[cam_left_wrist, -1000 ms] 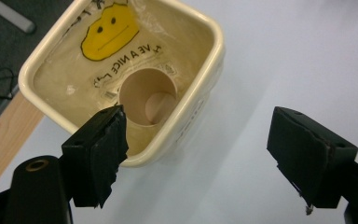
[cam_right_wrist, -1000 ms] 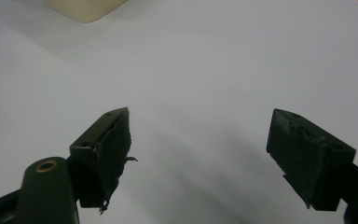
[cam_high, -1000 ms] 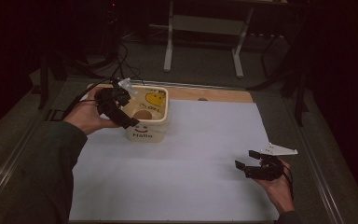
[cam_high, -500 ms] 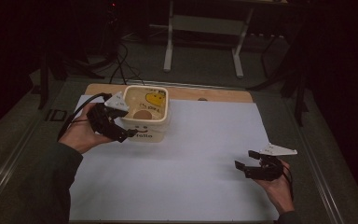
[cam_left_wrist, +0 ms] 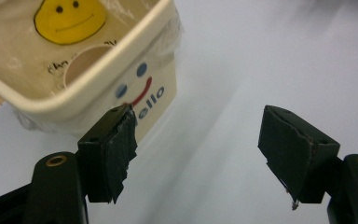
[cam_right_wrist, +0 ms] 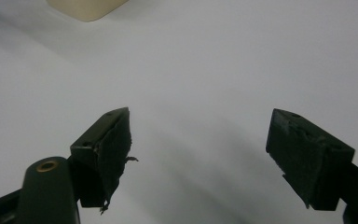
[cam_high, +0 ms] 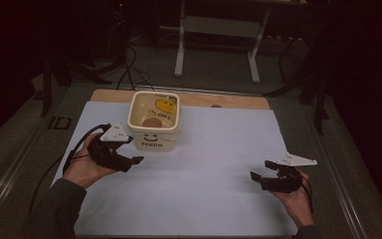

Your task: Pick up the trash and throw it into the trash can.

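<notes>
Tub read "Hello" under a red smile and two blue dots; a yellow smiley sat inside, with scrawl too small to read. It stood at the surface's far edge. My left gripper, just beside the tub's front-left, had been closing its jaws, nothing between. Right gripper sat well apart, jaws apart, with bare white room around it.

Dim room around a lit white sheet; gripper views soft, with blurred shadows
</notes>
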The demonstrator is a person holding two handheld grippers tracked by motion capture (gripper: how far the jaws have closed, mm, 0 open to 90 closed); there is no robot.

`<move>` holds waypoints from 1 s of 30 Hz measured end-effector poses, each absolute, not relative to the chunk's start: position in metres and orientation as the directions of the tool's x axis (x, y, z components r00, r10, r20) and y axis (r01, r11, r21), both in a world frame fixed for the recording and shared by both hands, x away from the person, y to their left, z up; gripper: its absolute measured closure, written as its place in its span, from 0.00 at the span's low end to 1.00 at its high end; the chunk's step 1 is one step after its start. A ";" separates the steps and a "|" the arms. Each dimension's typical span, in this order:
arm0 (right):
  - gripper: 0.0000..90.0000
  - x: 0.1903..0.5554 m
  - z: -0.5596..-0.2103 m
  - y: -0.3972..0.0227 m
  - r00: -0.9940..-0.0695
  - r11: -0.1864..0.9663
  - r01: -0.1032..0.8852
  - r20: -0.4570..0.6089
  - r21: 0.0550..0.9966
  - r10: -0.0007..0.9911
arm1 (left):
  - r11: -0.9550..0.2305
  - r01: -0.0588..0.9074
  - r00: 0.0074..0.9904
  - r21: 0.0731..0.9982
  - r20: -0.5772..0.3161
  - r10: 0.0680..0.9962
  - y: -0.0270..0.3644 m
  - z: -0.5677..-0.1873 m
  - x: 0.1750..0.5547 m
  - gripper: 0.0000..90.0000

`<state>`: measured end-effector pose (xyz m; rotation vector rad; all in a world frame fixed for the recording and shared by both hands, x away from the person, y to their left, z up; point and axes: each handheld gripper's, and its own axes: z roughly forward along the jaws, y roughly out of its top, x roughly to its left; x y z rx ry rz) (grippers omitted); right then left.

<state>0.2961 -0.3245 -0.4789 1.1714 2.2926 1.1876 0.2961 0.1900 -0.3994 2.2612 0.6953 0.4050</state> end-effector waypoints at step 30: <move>0.24 0.294 -0.478 -0.322 -0.635 0.333 0.511 0.087 0.793 0.768 | -0.451 0.405 0.740 0.796 0.005 0.673 0.220 -0.457 0.259 0.31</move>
